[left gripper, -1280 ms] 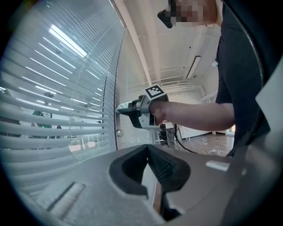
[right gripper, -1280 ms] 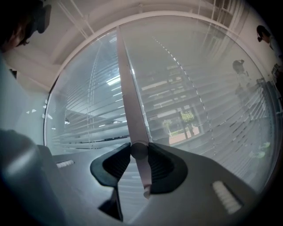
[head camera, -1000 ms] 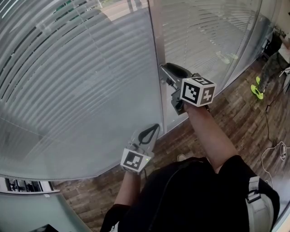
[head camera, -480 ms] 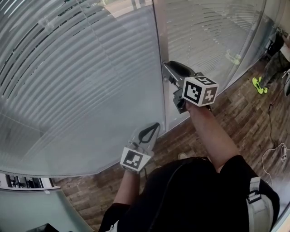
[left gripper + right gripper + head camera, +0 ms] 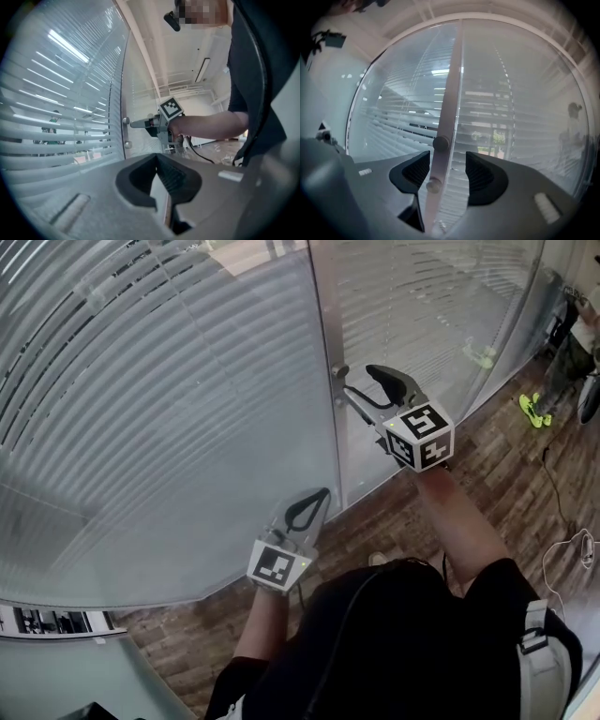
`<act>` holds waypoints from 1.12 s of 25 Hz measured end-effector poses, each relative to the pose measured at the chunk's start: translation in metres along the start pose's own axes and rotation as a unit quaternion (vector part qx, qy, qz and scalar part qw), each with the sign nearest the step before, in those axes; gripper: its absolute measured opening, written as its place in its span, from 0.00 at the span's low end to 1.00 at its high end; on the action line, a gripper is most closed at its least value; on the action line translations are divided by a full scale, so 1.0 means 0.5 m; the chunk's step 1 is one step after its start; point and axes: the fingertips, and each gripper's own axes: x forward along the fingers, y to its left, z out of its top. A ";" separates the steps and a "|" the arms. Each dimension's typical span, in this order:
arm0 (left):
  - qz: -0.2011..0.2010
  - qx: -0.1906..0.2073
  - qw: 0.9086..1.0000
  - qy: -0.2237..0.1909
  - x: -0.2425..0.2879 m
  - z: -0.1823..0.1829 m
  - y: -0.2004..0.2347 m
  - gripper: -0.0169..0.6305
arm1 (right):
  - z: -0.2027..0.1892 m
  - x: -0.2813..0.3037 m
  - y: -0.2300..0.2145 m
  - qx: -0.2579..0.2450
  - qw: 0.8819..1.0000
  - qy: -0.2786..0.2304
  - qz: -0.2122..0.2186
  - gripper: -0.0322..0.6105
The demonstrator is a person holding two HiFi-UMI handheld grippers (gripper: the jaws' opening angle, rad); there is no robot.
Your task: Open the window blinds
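Observation:
Slatted window blinds [image 5: 169,409] hang behind curved glass, split by a grey upright post [image 5: 323,381]. Two small round knobs sit on the post, the upper knob [image 5: 440,142] above the lower knob [image 5: 432,185]. My right gripper [image 5: 364,382] points level at the post. Its jaws have just been opening and stand apart, and in the right gripper view [image 5: 447,169] the lower knob lies between them, untouched by either pad. My left gripper [image 5: 314,504] hangs lower and left of the post, shut with nothing in it [image 5: 161,176]. The slats [image 5: 56,117] are tilted and light shows between them.
A wooden floor [image 5: 487,474] runs along the foot of the glass. A person with neon-green shoes [image 5: 532,411] stands at the far right. A thin cable [image 5: 562,549] lies on the floor at the right.
My right gripper has rolled at the post and its jaws have spread apart. The left gripper has stayed where it was.

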 end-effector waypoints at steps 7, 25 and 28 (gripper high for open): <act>-0.010 0.002 1.000 -0.005 0.014 0.003 -0.007 0.03 | 0.048 0.001 0.029 -0.298 0.954 0.039 -0.007 0.42; 0.017 -0.023 1.000 -0.013 -0.026 0.009 0.021 0.03 | 0.033 0.048 0.075 -0.576 0.813 0.085 -0.010 0.37; 0.027 -0.024 0.999 -0.014 -0.037 0.007 0.027 0.03 | 0.030 0.051 0.075 -0.580 0.810 0.089 -0.011 0.34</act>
